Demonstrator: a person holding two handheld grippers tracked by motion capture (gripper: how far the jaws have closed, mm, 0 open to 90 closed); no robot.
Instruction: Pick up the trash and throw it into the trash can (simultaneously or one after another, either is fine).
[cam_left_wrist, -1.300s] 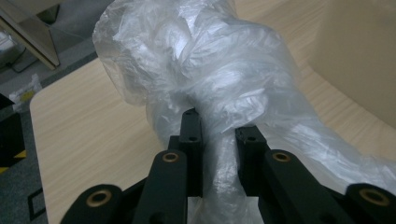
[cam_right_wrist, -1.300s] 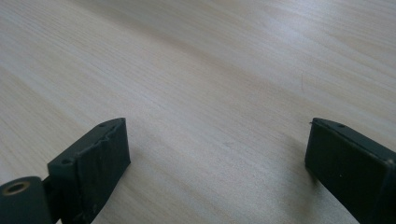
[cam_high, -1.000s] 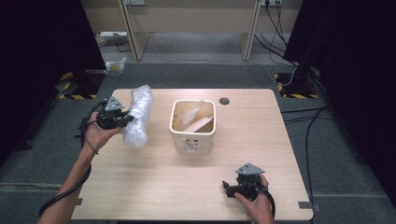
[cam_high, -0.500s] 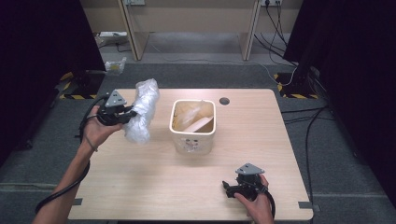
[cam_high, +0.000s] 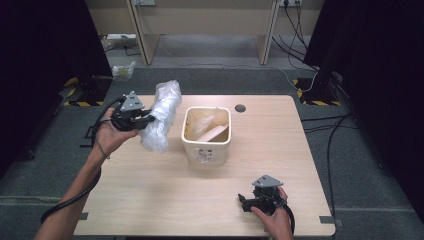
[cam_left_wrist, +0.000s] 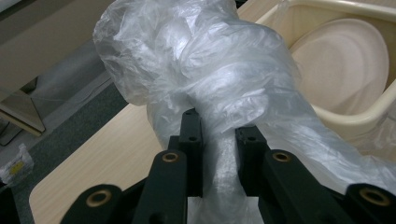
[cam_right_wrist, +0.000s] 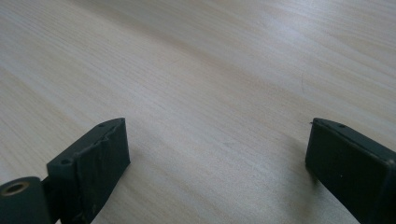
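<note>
Job: you look to be putting a clear plastic bag (cam_high: 160, 116) into the cream bin (cam_high: 186, 136) in the middle of the worktop (cam_high: 150, 195).
Left gripper (cam_high: 141, 120): your left hand holds it up in the air at the far left of the worktop. Its fingers (cam_left_wrist: 191, 140) are closed tight on a bunched part of the bag.
Bag: it is crumpled and see-through. It hangs from the fingers, just left of the bin and off the worktop. It is not in the bin yet.
Bin: it stands upright. There is already a liner and something pale and flat inside it.
Right gripper (cam_high: 246, 202): it rests low on the worktop at the near right, well apart from the bin. Its fingers (cam_right_wrist: 100, 158) are spread wide with nothing between them.
Done: the bag is picked up and is close to the bin.
Left to do: I think you must bring the bag over the bin, spread it or drop it in, and maybe use your right gripper to help.
</note>
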